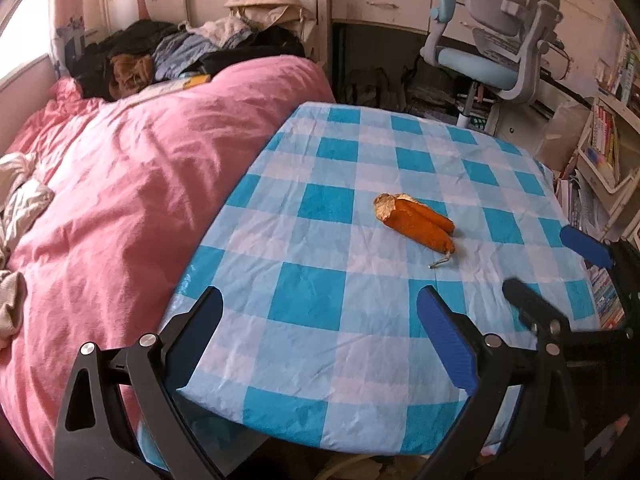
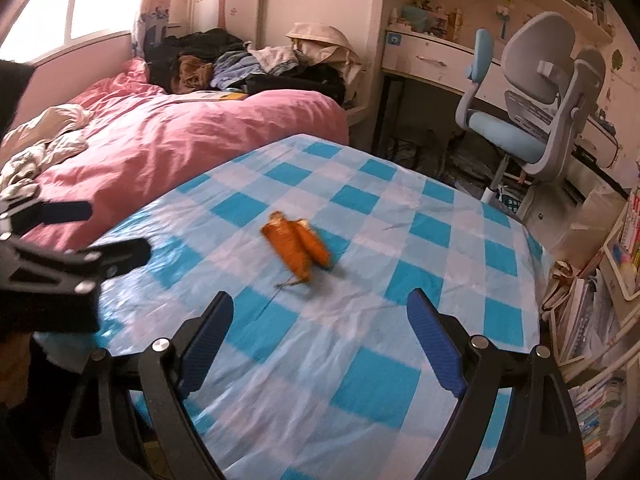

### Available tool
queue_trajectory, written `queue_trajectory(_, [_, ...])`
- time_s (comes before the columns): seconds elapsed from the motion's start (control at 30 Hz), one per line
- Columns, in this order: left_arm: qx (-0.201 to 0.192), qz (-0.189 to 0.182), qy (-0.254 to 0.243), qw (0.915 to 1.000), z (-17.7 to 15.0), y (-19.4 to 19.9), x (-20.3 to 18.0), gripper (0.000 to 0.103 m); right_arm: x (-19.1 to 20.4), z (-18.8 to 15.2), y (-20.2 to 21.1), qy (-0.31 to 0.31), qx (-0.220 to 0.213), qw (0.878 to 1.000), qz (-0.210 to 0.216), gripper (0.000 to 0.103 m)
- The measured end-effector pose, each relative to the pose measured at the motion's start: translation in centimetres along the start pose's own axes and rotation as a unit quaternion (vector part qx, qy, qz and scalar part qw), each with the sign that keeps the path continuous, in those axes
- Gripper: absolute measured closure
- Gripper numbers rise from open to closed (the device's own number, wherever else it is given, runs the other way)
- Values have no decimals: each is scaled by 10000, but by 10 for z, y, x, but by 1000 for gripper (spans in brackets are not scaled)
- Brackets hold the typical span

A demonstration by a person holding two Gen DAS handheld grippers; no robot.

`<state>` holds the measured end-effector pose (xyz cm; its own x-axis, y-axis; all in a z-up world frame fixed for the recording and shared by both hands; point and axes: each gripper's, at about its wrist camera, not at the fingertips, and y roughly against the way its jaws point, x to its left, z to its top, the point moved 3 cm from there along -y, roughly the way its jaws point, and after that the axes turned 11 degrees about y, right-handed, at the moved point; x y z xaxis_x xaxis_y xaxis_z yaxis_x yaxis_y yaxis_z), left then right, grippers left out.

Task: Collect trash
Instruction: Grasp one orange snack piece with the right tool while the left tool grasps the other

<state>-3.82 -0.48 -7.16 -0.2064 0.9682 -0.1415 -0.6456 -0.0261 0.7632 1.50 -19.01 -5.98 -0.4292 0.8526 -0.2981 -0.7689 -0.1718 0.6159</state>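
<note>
The left gripper [image 1: 320,312] fills the bottom of its own view, its two blue-padded fingers [image 1: 448,340] spread wide with nothing between them, hanging over the near edge of the table [image 1: 320,360]. The table wears a cloth of blue and white checks, a little creased. To the left, touching the table's long side, lies a bed under a pink quilt [image 1: 120,184], with pale crumpled cloth at the far left and a heap of dark clothes [image 1: 168,52] at its head by the wall. On the cloth, right of the middle and well ahead of the left gripper, lies the trash: two orange carrots [image 1: 416,222] side by side and touching, cut ends pale and ragged, a thin root trailing toward the camera. Right of them the right gripper [image 1: 556,276] reaches in from the edge, one blue pad and one dark finger showing.

In the right wrist view the right gripper [image 2: 320,328] also stands wide and empty over the table, and the carrots [image 2: 298,246], blurred, lie ahead of it, apart from both pads. The left gripper [image 2: 108,236] shows at the left edge, dark and blurred. Beyond the table's far right corner stands a grey and blue chair [image 2: 536,120] at a white desk [image 2: 432,60], with books [image 2: 592,360] stacked along the right.
</note>
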Motion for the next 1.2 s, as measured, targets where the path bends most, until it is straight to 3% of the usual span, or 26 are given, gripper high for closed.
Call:
queue_trajectory(0.3, [484,-120,539,9973,9,-34,1,9,-16,14,-56,75,343,9993,148,49])
queue_trajectory(0.57, [627,-86,727,9953,18,-54,-1,9,-11,27,-101,173,488,9973,528,53])
queue_trajectory(0.67, [644,-30,730,9952,23,-63,-4,9,-13,30,-111,119,543,9956,756,60])
queue_trajectory(0.77, [712,-23,750,9946,25,-73,-10,9,-12,28,-117,104,743,9923,982,81])
queue_trajectory(0.83, [756,-47,748,9943,26,-79,-14,9,-14,26,-115,104,826,9916,993,85])
queue_trajectory(1.2, [1012,-257,544,9930,34,-115,-70,9,-73,-13,-68,-896,847,9870,1032,85])
